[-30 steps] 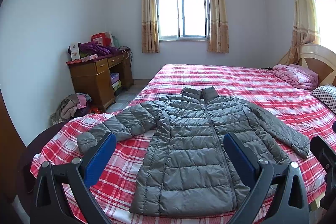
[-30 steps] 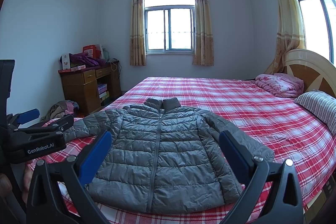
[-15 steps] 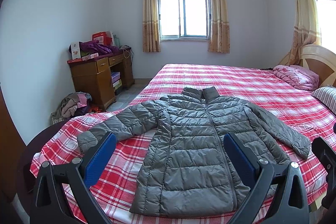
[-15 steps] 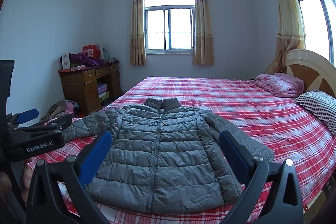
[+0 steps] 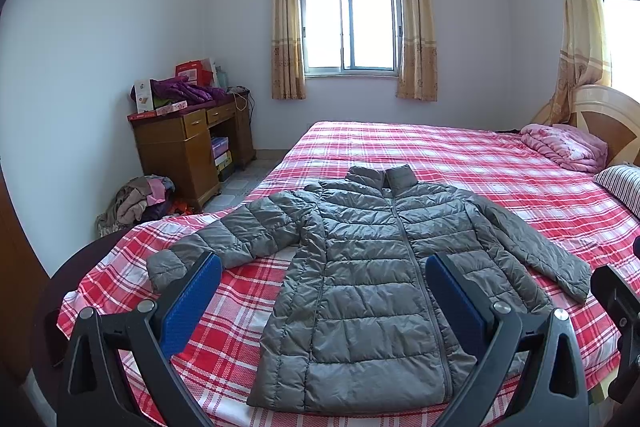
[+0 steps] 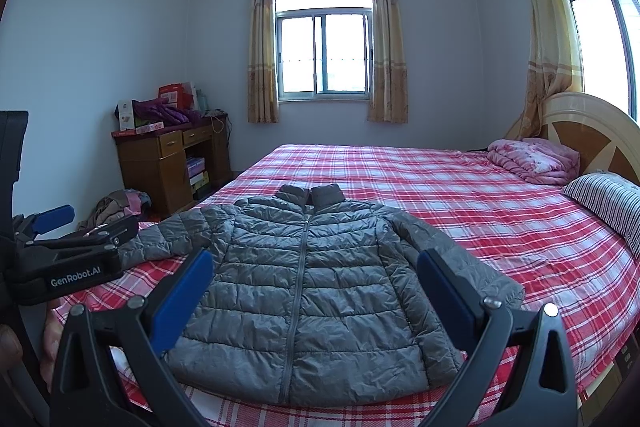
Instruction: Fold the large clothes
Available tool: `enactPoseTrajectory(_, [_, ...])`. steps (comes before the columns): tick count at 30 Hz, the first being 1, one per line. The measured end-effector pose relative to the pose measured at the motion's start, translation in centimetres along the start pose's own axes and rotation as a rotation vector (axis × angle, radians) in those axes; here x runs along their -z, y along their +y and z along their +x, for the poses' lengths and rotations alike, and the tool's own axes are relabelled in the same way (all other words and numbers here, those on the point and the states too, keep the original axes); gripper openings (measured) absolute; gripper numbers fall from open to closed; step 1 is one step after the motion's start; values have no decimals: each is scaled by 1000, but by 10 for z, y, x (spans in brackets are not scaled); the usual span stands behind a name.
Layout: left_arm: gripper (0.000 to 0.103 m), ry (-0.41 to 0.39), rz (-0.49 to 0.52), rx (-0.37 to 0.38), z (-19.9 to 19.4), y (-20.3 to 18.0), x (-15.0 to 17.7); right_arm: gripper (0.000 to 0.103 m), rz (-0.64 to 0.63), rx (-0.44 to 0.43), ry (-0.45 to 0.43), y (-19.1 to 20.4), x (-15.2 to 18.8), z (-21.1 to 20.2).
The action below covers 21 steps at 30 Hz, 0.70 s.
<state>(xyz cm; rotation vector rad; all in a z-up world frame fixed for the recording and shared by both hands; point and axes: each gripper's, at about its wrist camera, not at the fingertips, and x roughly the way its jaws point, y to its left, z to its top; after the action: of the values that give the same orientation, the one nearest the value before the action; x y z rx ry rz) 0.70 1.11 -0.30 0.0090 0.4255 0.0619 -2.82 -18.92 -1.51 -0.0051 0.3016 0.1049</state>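
beside right tongs (image 6: pixel 314 263), left tongs (image 6: pixel 54 219)

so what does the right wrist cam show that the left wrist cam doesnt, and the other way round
Only the right wrist view shows the left gripper from the side, at the left edge and marked GenRobot.AI, plus panes of a second window on the right wall. Only the left wrist view shows a dark rounded piece of furniture past the near left corner of the bed. Both show the grey puffer jacket lying flat, zipped, sleeves spread, on the red plaid bed, the wooden desk, the pink quilt and striped pillow. The right gripper is open, empty, above the jacket, as is the left.
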Motion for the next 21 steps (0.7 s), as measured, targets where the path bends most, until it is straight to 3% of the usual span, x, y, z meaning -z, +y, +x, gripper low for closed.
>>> enactPoseTrajectory(21, [102,0,-3,-1,1,2,0,103,0,-2,2,1,0,1])
